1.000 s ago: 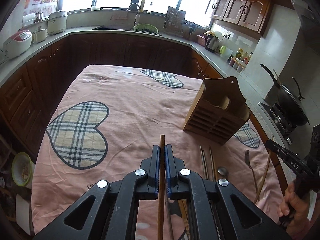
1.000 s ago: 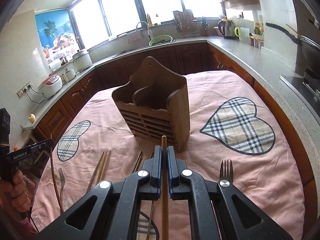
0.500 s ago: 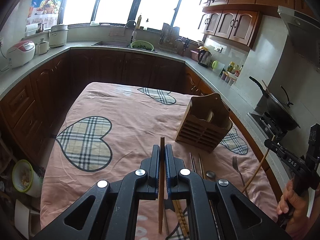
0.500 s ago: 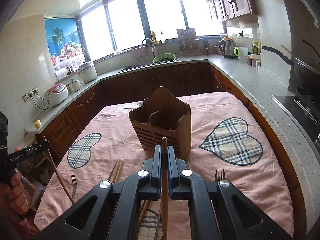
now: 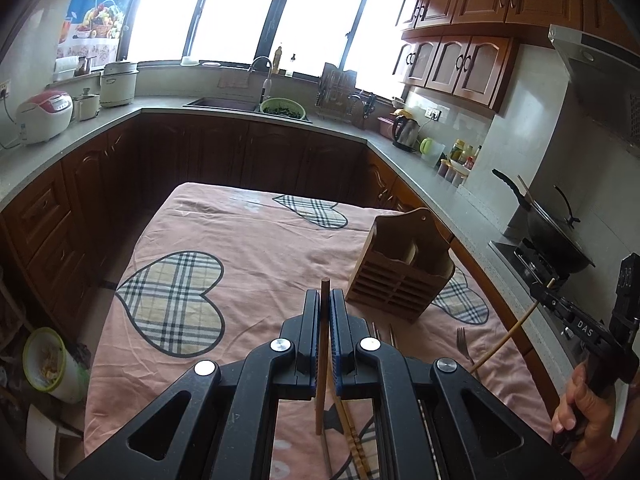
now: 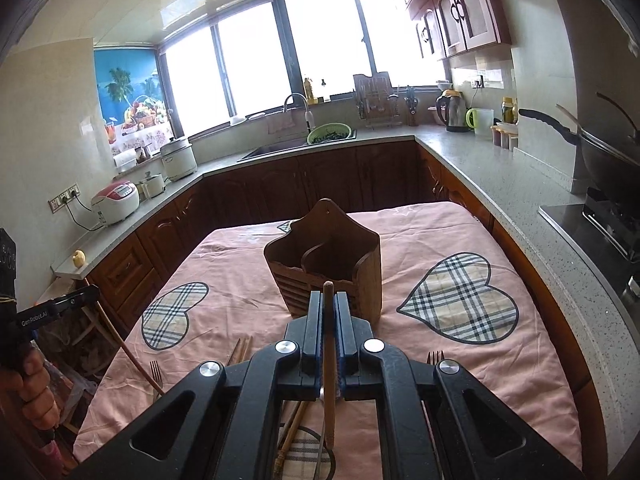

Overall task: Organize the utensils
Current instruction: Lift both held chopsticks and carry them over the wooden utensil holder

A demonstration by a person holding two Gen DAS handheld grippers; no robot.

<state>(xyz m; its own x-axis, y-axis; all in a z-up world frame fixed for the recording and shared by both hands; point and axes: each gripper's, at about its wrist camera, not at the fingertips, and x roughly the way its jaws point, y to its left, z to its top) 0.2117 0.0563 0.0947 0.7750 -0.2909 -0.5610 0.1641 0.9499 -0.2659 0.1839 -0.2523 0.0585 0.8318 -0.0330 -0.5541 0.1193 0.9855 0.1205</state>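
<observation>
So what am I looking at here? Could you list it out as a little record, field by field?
setting: kitchen, table under a pink cloth with plaid hearts
left gripper: shut on a dark chopstick
right gripper: shut on a light chopstick
holder: wooden utensil holder standing upright on the cloth, two compartments, nothing visible inside
still on the cloth: two forks, more chopsticks
task stage: both chopsticks held above the cloth, not yet in the holder
</observation>
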